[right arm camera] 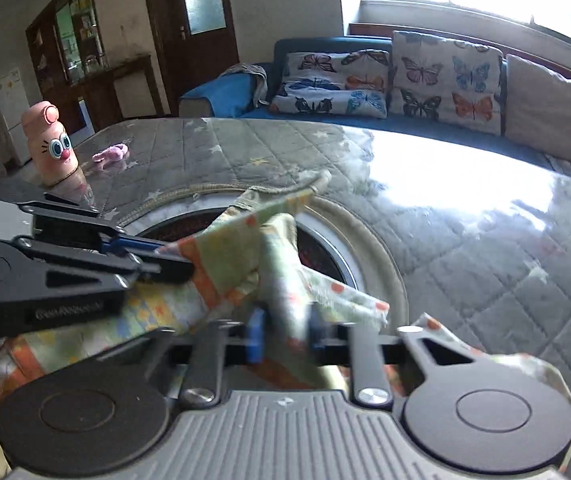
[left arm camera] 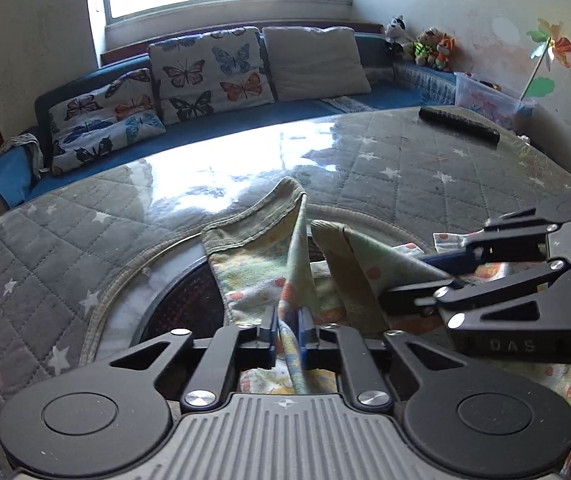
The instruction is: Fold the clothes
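Note:
A small garment (left arm camera: 253, 256) in pale green and yellow with orange prints and a ribbed hem hangs bunched over the middle of the table. In the left wrist view my left gripper (left arm camera: 289, 328) is shut on a gathered fold of it between the blue pads. My right gripper (left arm camera: 417, 278) reaches in from the right and pinches another fold. In the right wrist view the right gripper (right arm camera: 287, 332) is shut on a twisted strip of the garment (right arm camera: 229, 256). There the left gripper (right arm camera: 169, 260) comes in from the left and clamps the cloth's edge. The rest of the fabric sags below both grippers.
A grey quilted star cover under glass tops the table (left arm camera: 425, 168), with a round dark opening (left arm camera: 181, 300) beneath the garment. A remote (left arm camera: 459, 124) lies at the far right. A pink cartoon bottle (right arm camera: 49, 140) and a pink scrap (right arm camera: 111, 154) stand left. A sofa with butterfly cushions (left arm camera: 205, 72) lies behind.

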Demonstrator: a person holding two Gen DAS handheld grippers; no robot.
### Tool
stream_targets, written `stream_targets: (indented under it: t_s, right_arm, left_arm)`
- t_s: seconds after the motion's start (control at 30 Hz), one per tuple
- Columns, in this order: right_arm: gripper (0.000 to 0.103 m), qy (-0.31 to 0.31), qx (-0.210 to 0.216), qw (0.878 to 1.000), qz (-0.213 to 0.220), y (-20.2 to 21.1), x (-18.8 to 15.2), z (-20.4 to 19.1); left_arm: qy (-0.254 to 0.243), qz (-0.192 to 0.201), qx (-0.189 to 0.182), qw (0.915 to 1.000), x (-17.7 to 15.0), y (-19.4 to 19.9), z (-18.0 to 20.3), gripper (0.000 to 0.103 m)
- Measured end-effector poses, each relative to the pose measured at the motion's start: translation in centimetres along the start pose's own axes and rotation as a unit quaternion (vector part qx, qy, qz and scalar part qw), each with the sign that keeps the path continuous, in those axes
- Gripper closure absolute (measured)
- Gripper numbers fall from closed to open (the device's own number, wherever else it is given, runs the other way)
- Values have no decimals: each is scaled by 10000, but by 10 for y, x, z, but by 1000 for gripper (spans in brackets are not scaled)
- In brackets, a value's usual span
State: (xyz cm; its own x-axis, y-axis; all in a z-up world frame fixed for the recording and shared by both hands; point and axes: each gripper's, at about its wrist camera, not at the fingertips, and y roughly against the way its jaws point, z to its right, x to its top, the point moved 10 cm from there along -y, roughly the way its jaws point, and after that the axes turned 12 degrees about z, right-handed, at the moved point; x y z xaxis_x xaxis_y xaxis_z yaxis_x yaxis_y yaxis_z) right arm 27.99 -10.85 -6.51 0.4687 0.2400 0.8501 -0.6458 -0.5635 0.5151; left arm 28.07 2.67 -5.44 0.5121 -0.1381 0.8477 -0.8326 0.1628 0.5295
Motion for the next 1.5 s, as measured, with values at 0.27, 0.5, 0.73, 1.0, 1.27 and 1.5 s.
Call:
stream_targets:
  t_s: [0.27, 0.5, 0.73, 1.0, 1.27, 1.5]
  right_arm:
    - [99, -141, -398, 9970, 646, 70, 10, 12]
    - [99, -395, -1003, 9874, 1157, 157, -7, 39]
    - [99, -907, -1719, 9698, 1472, 237, -45, 67]
    - [97, -1496, -2543, 9471, 1262, 294, -114, 100]
    - [86, -1605, -3511, 9149, 1182, 328, -144, 126]
    - [74, -1342, -3159, 9295, 1347, 315, -118, 107]
  left_arm:
    - [350, 433, 561, 9969, -2, 54, -38, 101]
    - [813, 659, 1167, 9876, -32, 122, -78, 103]
    - [1240, 538, 1501, 9794, -75, 169, -105, 103]
    - [1170, 468, 1477, 9810, -69, 157, -96, 100]
    - [965, 370, 1577, 9821, -46, 105, -100, 60]
    - [797, 266, 1629, 9831, -26, 43, -112, 51]
